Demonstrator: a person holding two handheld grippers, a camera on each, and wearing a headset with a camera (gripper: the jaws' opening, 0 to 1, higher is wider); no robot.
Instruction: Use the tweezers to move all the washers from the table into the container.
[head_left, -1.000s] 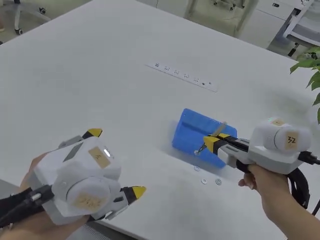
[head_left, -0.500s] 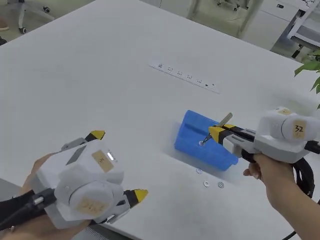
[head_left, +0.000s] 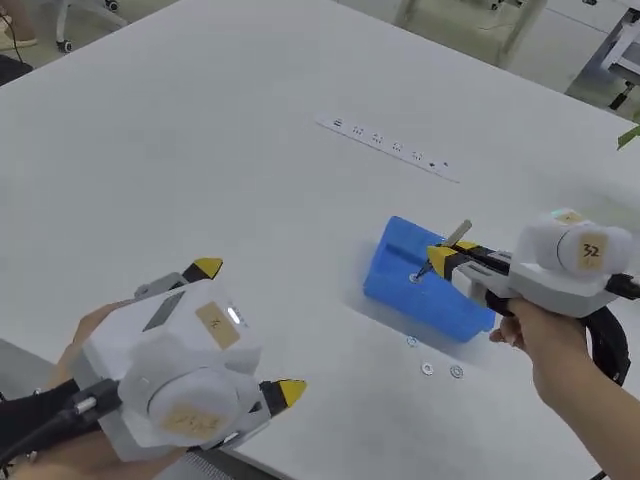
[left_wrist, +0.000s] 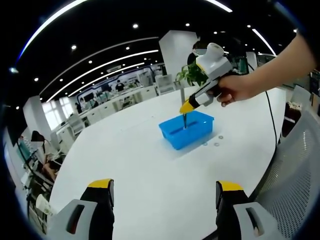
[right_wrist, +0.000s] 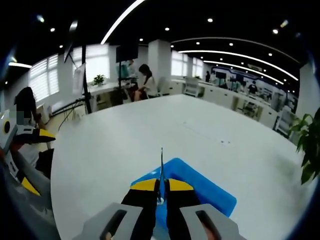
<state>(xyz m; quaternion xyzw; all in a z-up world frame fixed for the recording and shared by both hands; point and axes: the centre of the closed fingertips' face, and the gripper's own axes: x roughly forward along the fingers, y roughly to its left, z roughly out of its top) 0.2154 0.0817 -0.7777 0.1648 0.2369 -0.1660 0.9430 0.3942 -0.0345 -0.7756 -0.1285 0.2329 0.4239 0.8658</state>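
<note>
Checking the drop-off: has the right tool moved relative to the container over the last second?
Yes. The right tool has carried the tweezers from the near wall of the container farther in, over its inside.

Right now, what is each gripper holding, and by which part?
The right gripper is shut on the tweezers at roughly mid-length, tips pointing down over the blue container. The left gripper is open and holds nothing.

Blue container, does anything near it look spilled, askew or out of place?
Nothing is damaged or spilled. Three washers lie loose on the table beside the container, outside it, not yet moved. The right tongs hold the tweezers over the container.
</note>
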